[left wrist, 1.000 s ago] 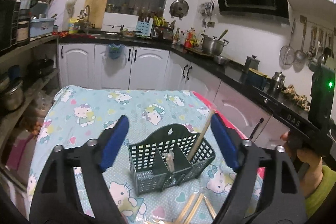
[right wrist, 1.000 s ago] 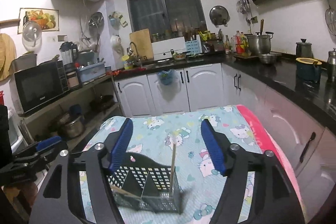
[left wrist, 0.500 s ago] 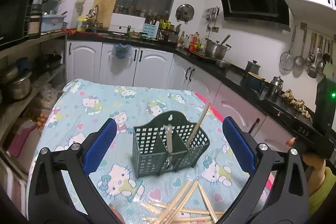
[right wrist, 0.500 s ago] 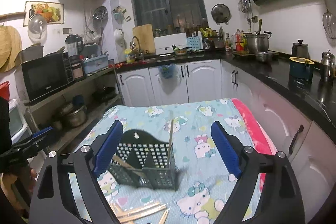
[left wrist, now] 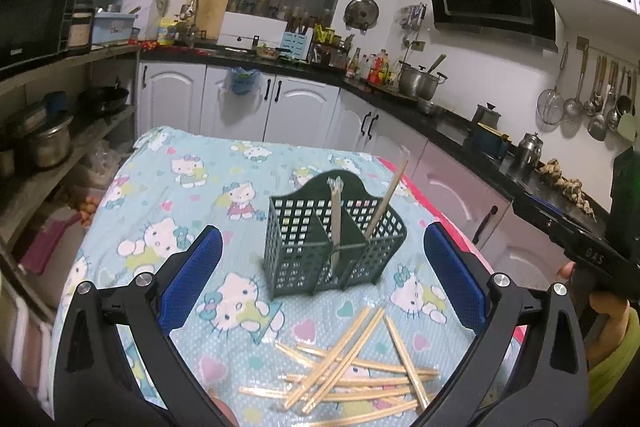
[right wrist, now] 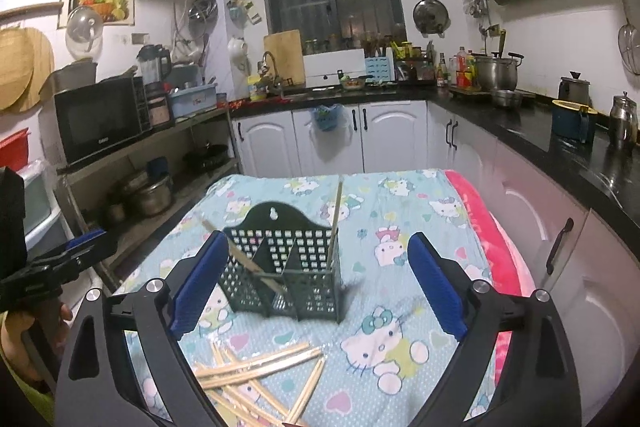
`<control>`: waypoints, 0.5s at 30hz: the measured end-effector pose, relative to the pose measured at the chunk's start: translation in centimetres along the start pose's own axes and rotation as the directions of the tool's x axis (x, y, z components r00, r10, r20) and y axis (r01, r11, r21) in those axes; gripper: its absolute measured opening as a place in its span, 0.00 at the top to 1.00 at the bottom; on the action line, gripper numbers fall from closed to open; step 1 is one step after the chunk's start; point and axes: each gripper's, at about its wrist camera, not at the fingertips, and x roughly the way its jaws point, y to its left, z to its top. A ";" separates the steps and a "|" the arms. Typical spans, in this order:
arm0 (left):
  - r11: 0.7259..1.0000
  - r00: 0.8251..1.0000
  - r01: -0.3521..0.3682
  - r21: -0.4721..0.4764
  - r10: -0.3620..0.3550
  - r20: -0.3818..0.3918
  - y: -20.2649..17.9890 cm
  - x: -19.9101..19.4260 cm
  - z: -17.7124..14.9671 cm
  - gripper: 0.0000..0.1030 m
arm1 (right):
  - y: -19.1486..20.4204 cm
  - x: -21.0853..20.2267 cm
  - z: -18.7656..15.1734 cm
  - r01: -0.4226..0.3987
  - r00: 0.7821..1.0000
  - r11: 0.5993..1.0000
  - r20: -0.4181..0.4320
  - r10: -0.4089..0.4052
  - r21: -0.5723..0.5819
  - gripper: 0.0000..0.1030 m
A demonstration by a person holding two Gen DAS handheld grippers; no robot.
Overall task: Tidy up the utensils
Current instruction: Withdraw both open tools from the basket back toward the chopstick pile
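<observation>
Both grippers have drawn back from the green caddy (left wrist: 334,239), which sat closer between the jaws a second ago; the loose chopstick pile (left wrist: 344,375) now shows at six o'clock on the tablecloth (left wrist: 192,183). One caddy holds two chopsticks. Left gripper (left wrist: 322,275) stands fully spread, empty; right gripper (right wrist: 316,287) is opening wider, nothing pressed between its blue pads.
</observation>
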 end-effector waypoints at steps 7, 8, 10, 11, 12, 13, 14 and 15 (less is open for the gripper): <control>1.000 0.999 -0.003 -0.006 0.003 -0.036 0.0 0.1 -2.2 0.10 | 0.7 -0.6 -1.7 0.008 0.999 0.999 -0.032 -0.010 -0.043 0.12; 1.000 0.999 0.001 -0.005 -0.001 -0.041 -0.1 0.2 -2.4 0.10 | 0.8 -0.6 -1.9 0.009 0.999 0.999 -0.037 -0.011 -0.047 0.12; 1.000 0.999 0.002 -0.007 -0.002 -0.053 -0.2 0.4 -3.1 0.10 | 0.8 -0.8 -2.4 0.014 0.999 0.998 -0.044 -0.016 -0.056 0.12; 1.000 0.998 0.001 -0.009 -0.002 -0.061 -0.3 0.5 -3.5 0.10 | 0.8 -0.8 -2.7 0.016 0.999 0.998 -0.047 -0.019 -0.061 0.12; 1.000 0.998 0.001 -0.008 -0.001 -0.064 -0.3 0.5 -3.7 0.10 | 0.8 -0.8 -3.0 0.016 0.999 0.998 -0.050 -0.019 -0.065 0.12; 1.000 0.998 -0.004 -0.001 0.004 -0.068 -0.4 0.4 -4.1 0.10 | 0.7 -0.8 -3.3 0.022 0.998 0.997 -0.056 -0.026 -0.067 0.12; 1.000 0.998 -0.010 0.002 0.010 -0.069 -0.4 0.4 -4.4 0.10 | 0.7 -0.8 -3.6 0.025 0.998 0.997 -0.062 -0.029 -0.071 0.12; 1.000 0.997 -0.013 0.002 0.013 -0.071 -0.3 0.3 -4.6 0.10 | 0.6 -0.7 -3.8 0.024 0.997 0.997 -0.067 -0.030 -0.075 0.12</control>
